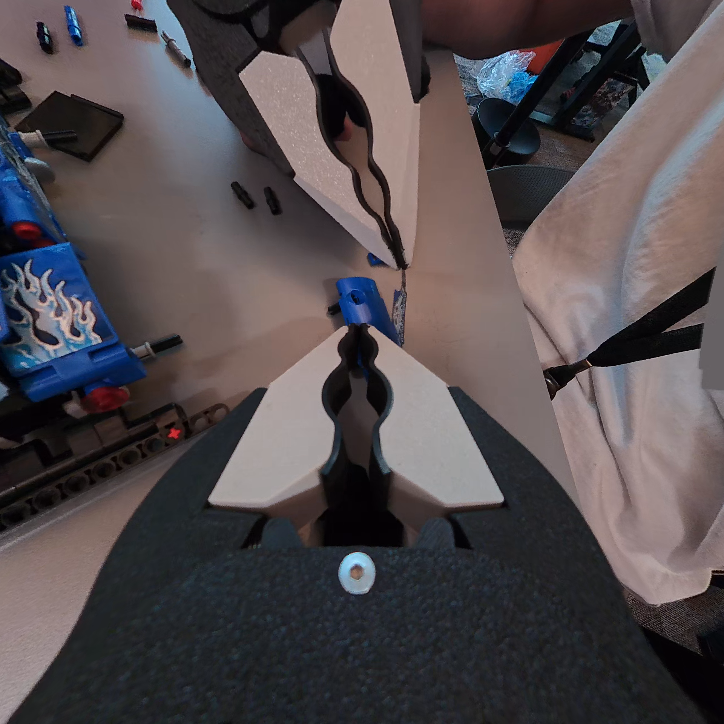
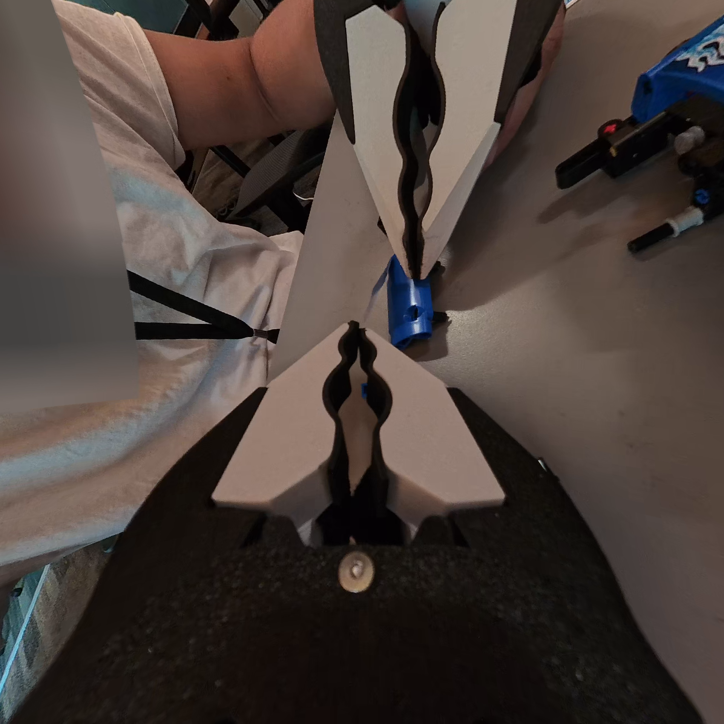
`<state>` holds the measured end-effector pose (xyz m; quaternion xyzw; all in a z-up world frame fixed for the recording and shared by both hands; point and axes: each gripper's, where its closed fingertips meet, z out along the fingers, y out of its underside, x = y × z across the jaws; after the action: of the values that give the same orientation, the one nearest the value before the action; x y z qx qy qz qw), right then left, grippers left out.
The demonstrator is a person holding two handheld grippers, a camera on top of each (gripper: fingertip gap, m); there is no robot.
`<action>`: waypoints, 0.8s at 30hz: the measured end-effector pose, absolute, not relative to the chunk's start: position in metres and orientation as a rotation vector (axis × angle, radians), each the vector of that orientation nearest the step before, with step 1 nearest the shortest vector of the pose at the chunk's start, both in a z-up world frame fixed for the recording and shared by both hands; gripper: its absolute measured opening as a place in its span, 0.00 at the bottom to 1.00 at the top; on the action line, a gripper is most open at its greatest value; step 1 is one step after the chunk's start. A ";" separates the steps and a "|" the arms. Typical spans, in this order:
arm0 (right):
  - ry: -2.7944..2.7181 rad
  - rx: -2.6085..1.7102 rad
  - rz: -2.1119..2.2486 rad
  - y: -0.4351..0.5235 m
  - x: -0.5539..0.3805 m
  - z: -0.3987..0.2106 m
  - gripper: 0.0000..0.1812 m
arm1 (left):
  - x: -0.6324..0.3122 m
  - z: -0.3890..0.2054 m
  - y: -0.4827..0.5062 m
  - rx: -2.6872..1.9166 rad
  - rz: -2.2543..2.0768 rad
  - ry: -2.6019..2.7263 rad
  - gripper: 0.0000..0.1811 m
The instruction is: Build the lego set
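1. Left gripper (image 1: 358,327) is clamping one end of a blue lego panel (image 1: 362,301) at frame centre, close to the table (image 1: 235,274) edge running diagonally to its right.
2. Right gripper (image 2: 354,325) is pinching a thin sticker (image 2: 376,290) beside the panel, tips closed on it.
3. Open tabletop is lying left of the panel; two black pins (image 1: 256,198) sitting upper left.
4. Flame-printed blue model (image 1: 51,313) is resting at far left. No readable writing.

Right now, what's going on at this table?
A person is building a lego set with two handheld grippers. The left gripper is shut on a blue curved piece. The right gripper pinches a thin flame-printed sticker beside that piece. The partly built blue model sits apart on the table.
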<state>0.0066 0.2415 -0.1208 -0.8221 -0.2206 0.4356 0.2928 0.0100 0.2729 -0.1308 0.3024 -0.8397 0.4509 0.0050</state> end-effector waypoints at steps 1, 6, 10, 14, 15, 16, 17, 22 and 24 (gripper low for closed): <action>-0.586 -2.189 1.168 0.241 0.006 -0.120 0.00 | 0.010 -0.131 0.273 0.948 1.412 -2.629 0.00; -0.610 -2.150 1.208 0.238 0.002 -0.115 0.00 | 0.010 -0.131 0.273 0.948 1.412 -2.632 0.00; -0.626 -2.151 1.202 0.237 0.001 -0.116 0.00 | 0.010 -0.131 0.273 0.947 1.413 -2.636 0.00; -0.583 -2.167 1.207 0.241 0.003 -0.117 0.00 | 0.010 -0.131 0.273 0.949 1.413 -2.635 0.00; -0.583 -2.169 1.200 0.241 0.002 -0.118 0.00 | 0.010 -0.131 0.273 0.950 1.413 -2.634 0.00; -0.585 -2.174 1.187 0.241 0.003 -0.119 0.00 | 0.010 -0.131 0.273 0.951 1.413 -2.634 0.00; -0.582 -2.178 1.180 0.242 0.002 -0.119 0.00 | 0.010 -0.131 0.273 0.952 1.413 -2.634 0.00; -0.558 -2.180 1.184 0.243 0.003 -0.119 0.00 | 0.011 -0.131 0.274 0.960 1.413 -2.634 0.00; -0.556 -2.184 1.167 0.242 0.003 -0.120 0.00 | 0.012 -0.131 0.274 0.964 1.414 -2.636 0.00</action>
<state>0.0033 0.2425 -0.1199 -0.8216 -0.2094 0.4390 0.2973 0.0117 0.2738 -0.1311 0.3066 -0.8388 0.4500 -0.0005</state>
